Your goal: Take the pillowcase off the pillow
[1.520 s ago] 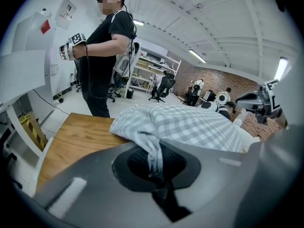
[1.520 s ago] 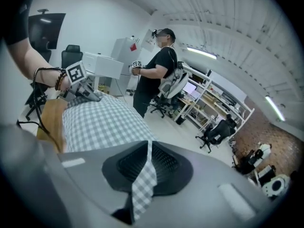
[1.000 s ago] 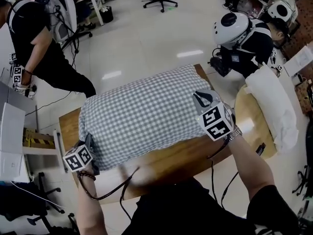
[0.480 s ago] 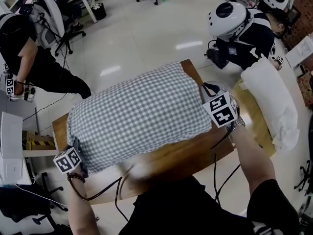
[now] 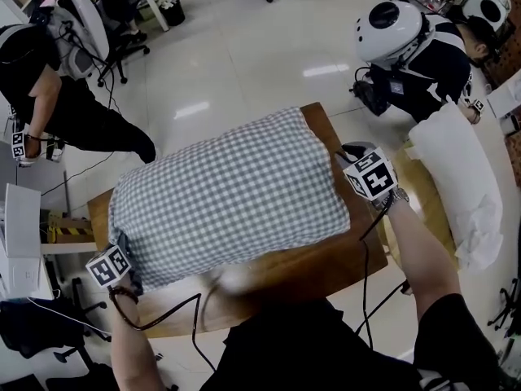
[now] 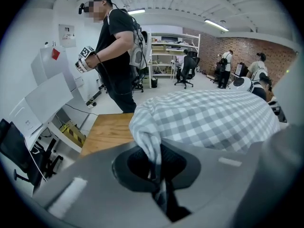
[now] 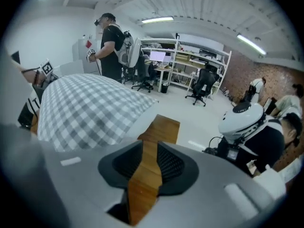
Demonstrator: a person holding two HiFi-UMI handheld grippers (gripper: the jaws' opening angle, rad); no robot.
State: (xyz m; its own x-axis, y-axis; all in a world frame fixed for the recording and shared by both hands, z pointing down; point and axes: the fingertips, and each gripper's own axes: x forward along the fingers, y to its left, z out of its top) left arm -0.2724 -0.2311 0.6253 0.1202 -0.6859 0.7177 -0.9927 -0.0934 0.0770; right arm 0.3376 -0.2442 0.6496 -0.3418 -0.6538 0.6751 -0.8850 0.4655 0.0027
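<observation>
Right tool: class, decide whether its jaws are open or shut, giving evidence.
Open. On the right tool, the jaws have just been opening; bare table shows through their gap, nothing held.

Looks like an open-plan lab or office: glossy pale floor, rolling office chairs, metal shelving, strip lights overhead, a brick wall at the far end, others wearing a backpack rig or a white helmet.
</observation>
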